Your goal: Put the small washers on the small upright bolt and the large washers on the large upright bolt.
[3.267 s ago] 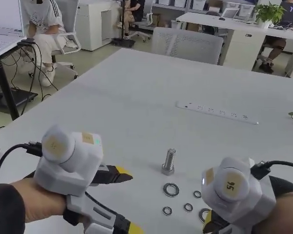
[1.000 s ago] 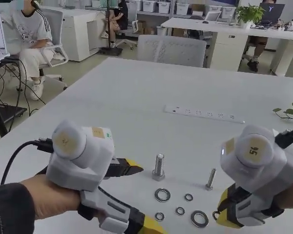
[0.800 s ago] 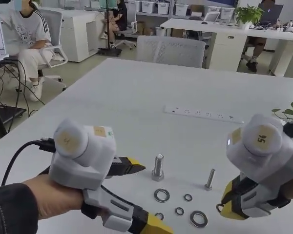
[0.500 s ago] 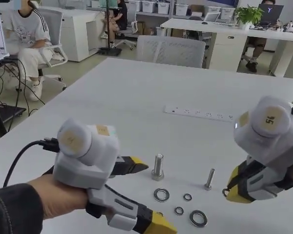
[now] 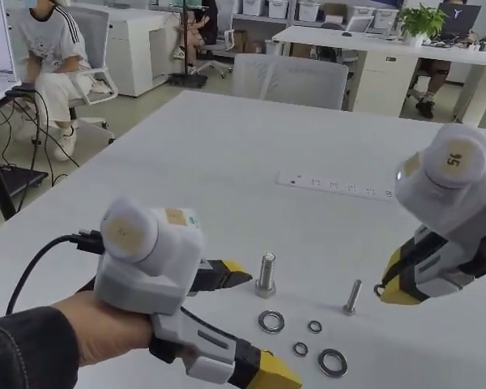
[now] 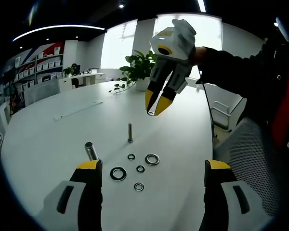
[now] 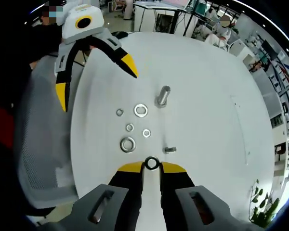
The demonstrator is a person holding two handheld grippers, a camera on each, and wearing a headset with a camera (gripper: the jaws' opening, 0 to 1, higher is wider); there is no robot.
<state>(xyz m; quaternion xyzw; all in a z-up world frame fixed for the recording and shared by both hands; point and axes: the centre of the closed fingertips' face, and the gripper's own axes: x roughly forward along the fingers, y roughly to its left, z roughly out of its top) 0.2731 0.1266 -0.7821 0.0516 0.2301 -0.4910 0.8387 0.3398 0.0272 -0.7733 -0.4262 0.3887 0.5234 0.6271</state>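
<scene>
With the left hand-held gripper (image 6: 152,166) apart and the right hand-held gripper (image 7: 151,169) clamped on a small washer (image 7: 151,158) just above and beside the small bolt (image 5: 352,297), an off-centre release could have dropped the washer past the bolt onto the counter (image 5: 227,178).

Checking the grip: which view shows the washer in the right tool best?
The right gripper view: the washer sits face-on between the tips of the right tool. The left gripper view and head view show it small.
</scene>
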